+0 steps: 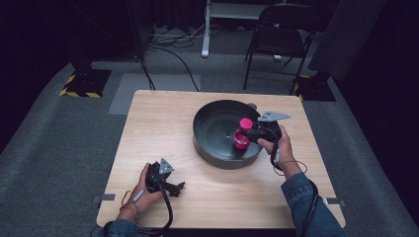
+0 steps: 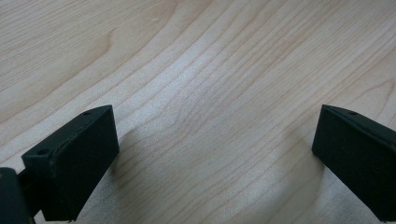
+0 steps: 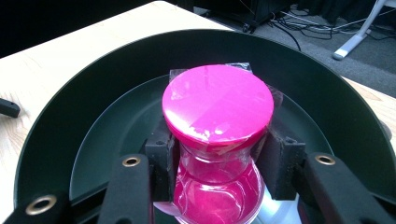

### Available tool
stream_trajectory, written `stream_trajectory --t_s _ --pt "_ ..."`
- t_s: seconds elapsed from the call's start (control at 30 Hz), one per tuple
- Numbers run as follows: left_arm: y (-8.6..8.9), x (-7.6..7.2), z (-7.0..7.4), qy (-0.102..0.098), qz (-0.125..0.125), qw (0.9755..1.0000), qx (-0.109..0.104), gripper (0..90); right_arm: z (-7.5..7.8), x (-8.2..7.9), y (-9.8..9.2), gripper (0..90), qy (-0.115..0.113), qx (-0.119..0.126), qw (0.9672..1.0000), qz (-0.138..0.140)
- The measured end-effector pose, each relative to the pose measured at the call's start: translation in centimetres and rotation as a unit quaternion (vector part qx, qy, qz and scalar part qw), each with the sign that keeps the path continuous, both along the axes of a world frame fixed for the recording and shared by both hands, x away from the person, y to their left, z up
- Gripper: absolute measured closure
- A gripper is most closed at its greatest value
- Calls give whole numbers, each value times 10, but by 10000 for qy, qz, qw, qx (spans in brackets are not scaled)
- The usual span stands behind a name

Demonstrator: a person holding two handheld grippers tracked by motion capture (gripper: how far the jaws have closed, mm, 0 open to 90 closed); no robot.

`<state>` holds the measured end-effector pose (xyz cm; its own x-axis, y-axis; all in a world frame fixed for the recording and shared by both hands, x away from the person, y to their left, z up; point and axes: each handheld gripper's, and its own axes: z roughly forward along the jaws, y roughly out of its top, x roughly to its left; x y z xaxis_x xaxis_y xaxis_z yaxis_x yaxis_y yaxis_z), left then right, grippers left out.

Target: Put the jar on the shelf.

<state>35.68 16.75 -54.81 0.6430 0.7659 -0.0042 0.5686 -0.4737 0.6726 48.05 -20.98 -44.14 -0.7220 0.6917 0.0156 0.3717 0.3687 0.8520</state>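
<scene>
Right tool (image 3: 219, 163) clamped on pink hourglass (image 3: 218, 140) at its waist, over black pan (image 1: 207, 143), likely to set it inside; contact unclear | left tool (image 2: 210, 154) gaping, empty, resting on counter (image 1: 158, 128)

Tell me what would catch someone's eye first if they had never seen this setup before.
The bright pink jar stands out first, gripped below its lid by the right gripper inside the round dark pan at the middle right of the wooden table. Next comes the left gripper, low over the table's near left part, its jaws wide apart with bare wood between them.
</scene>
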Motion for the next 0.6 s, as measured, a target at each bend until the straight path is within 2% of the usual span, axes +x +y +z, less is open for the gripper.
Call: stream_trajectory --t_s 0.6 --pt "0 0 0 0 1 10000 0 0 -16 1 -3 538 51 66 10000 -40"
